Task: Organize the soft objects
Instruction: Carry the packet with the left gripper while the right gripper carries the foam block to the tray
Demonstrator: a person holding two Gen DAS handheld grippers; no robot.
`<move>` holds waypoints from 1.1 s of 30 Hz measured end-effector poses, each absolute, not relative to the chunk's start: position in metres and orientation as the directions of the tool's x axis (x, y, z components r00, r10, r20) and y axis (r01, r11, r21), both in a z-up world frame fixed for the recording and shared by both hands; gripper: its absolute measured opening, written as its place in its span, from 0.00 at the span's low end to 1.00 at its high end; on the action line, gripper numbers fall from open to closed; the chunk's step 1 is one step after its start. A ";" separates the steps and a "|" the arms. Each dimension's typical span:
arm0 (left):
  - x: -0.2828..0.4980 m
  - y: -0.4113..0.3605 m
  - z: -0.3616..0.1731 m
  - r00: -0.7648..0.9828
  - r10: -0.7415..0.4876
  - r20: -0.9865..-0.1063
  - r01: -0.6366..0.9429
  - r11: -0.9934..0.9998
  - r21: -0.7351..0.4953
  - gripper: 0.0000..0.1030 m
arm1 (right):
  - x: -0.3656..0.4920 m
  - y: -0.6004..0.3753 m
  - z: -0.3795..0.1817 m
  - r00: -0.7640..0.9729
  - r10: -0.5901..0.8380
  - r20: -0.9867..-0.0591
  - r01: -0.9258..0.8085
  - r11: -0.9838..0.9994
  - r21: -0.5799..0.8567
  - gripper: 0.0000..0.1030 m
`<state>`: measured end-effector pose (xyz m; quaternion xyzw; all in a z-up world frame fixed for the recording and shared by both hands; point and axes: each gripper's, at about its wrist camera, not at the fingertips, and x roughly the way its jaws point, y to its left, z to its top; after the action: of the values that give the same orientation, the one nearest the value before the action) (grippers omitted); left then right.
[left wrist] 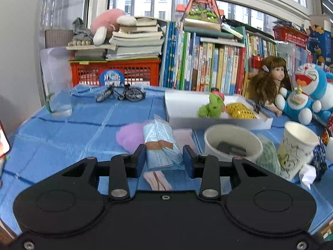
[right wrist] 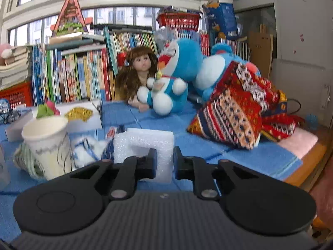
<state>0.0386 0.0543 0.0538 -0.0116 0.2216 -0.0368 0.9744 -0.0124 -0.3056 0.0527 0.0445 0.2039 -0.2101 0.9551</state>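
Observation:
My left gripper (left wrist: pixel 164 160) has its jaws on both sides of a clear bag of pale blue face masks (left wrist: pixel 160 145) on the blue cloth; they touch its sides. A purple fluffy ball (left wrist: pixel 130 137) lies just left of the bag. My right gripper (right wrist: pixel 164 162) is shut on one arm of a white foam block (right wrist: pixel 145 143). A white tray (left wrist: pixel 220 121) holds a green plush toy (left wrist: pixel 211 106) and a gold mesh item (left wrist: pixel 240 110). A blue Doraemon plush (right wrist: pixel 172 79) and a doll (right wrist: pixel 137 70) lean on the books.
Two paper cups (left wrist: pixel 233 143) (left wrist: pixel 295 148) stand right of the mask bag, with a green checked cloth (left wrist: pixel 268 156) between them. A patterned red cushion (right wrist: pixel 235 108) lies at right. A toy bicycle (left wrist: pixel 120 92), a glass (left wrist: pixel 60 102) and rows of books (left wrist: pixel 208 66) stand behind.

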 end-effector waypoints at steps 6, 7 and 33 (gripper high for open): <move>0.065 0.064 0.081 0.897 -0.114 -0.427 0.099 0.993 -0.057 0.35 | 0.008 -0.316 0.083 0.868 -0.333 -0.368 0.370 0.928 0.032 0.18; 0.071 0.065 0.086 0.895 -0.125 -0.429 0.109 0.992 -0.060 0.35 | 0.013 -0.318 0.089 0.876 -0.316 -0.364 0.354 0.934 0.041 0.18; 0.268 0.018 0.110 0.732 -0.300 -0.612 0.277 0.951 -0.136 0.35 | 0.246 -0.273 0.120 0.749 -0.066 -0.659 0.003 0.995 -0.097 0.19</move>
<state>0.2679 0.0180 0.1102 -0.0176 0.3319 -0.1550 0.9303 0.2457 -0.2734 0.1199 -0.0448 0.3535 -0.0184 0.9342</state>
